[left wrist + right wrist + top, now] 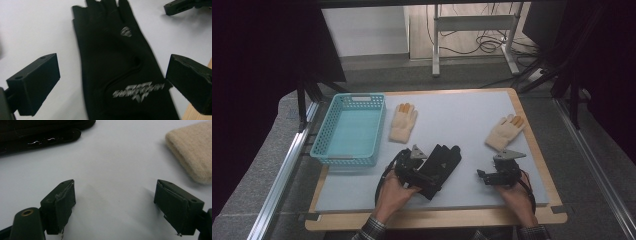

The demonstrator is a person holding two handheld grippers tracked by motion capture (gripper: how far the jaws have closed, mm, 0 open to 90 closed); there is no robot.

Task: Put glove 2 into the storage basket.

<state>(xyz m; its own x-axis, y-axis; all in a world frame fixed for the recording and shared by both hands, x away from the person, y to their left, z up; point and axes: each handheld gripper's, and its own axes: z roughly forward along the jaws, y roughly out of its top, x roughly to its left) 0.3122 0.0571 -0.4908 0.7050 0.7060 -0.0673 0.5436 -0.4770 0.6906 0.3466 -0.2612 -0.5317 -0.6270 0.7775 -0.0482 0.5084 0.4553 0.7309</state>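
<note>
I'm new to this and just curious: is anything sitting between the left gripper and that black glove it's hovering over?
Nothing visible. The left gripper has its jaws open on either side of the black glove, with only bare table around it.

Bare mat (472,130) between the cream gloves; basket (349,129) blocks the left edge

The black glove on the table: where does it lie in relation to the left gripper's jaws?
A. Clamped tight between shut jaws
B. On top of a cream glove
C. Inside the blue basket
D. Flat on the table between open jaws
D: in the left gripper view the black glove lies flat on the grey table, with the left gripper holding its jaws wide apart on either side of it.
</note>
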